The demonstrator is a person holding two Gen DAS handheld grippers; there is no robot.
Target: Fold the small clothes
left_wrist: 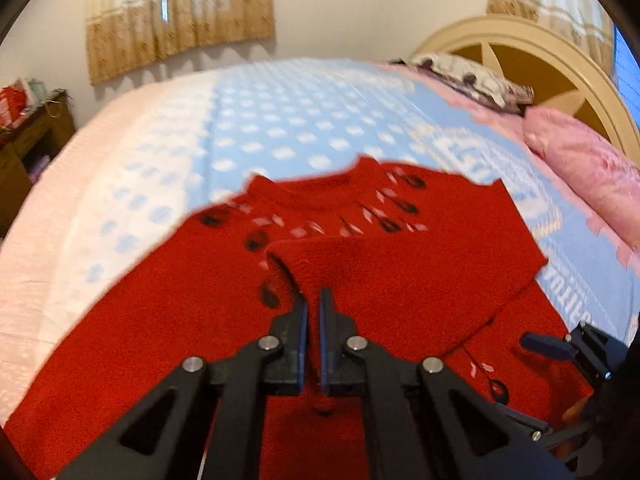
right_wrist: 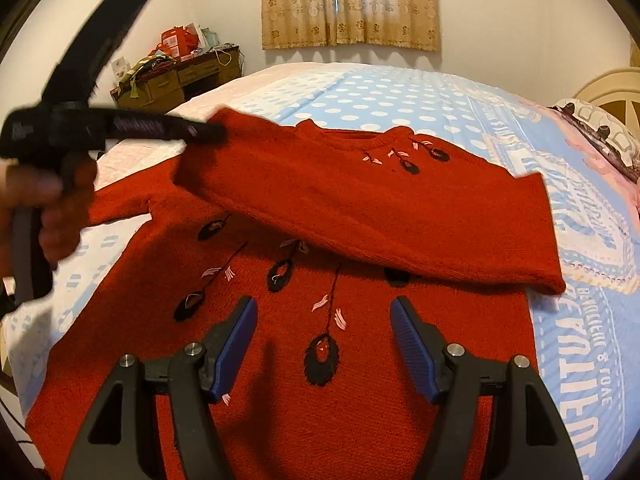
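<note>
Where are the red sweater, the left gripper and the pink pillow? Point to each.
red sweater (right_wrist: 360, 208): right wrist view, folded-over sleeve.
left gripper (left_wrist: 313, 300): left wrist view, between its fingertips.
pink pillow (left_wrist: 580, 168): left wrist view, its top.

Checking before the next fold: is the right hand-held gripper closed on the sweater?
No: the right hand-held gripper stands open above the red sweater, its blue pads apart with nothing pinched between them.

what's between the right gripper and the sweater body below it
Nothing visible. The right gripper hangs open over bare red sweater front; the folded sleeve, held by the left gripper, lies farther up, clear of it.
</note>
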